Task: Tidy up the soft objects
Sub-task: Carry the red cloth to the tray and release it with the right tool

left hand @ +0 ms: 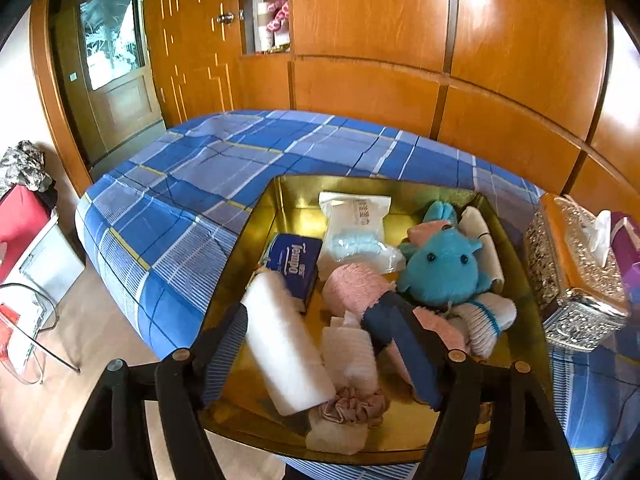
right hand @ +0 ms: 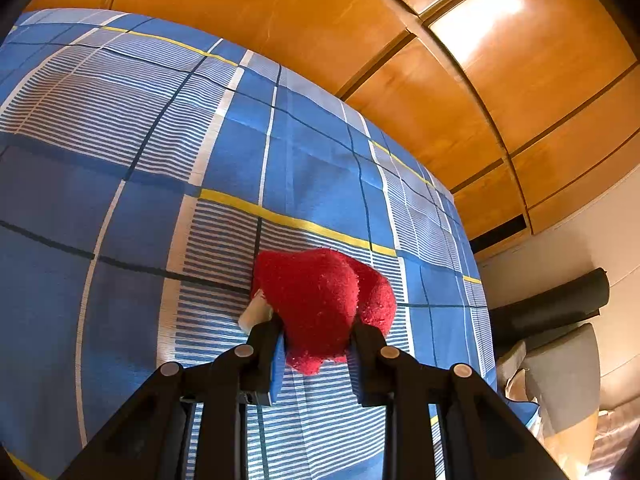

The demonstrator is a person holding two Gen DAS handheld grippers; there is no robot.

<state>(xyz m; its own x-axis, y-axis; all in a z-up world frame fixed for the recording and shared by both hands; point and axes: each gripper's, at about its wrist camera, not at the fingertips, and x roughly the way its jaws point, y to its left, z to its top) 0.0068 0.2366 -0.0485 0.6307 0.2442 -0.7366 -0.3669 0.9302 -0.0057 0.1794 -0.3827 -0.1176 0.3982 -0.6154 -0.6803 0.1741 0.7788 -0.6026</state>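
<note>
A gold tray point(left hand: 360, 179) rests on the blue plaid bed point(left hand: 192, 184). It holds several soft items: a white roll point(left hand: 286, 340), a blue plush toy point(left hand: 444, 268), a pink roll point(left hand: 352, 284), a blue tissue pack point(left hand: 294, 266), a clear bag point(left hand: 356, 224), striped socks point(left hand: 488, 316) and a pink scrunchie point(left hand: 352, 404). My left gripper point(left hand: 308, 312) hovers open over the tray. The white roll lies tilted beside its left finger and is not pinched. In the right wrist view my right gripper point(right hand: 316, 332) is shut on a red plush point(right hand: 320, 296) with a white tag, just over the bedspread point(right hand: 120, 160).
An ornate silver tissue box point(left hand: 572, 280) stands right of the tray. Wooden wall panels point(left hand: 400, 92) line the bed's far side. A door, a red box point(left hand: 20, 224) and a wire rack sit on the floor to the left. A dark rolled mat point(right hand: 552, 300) lies beyond the bed's right edge.
</note>
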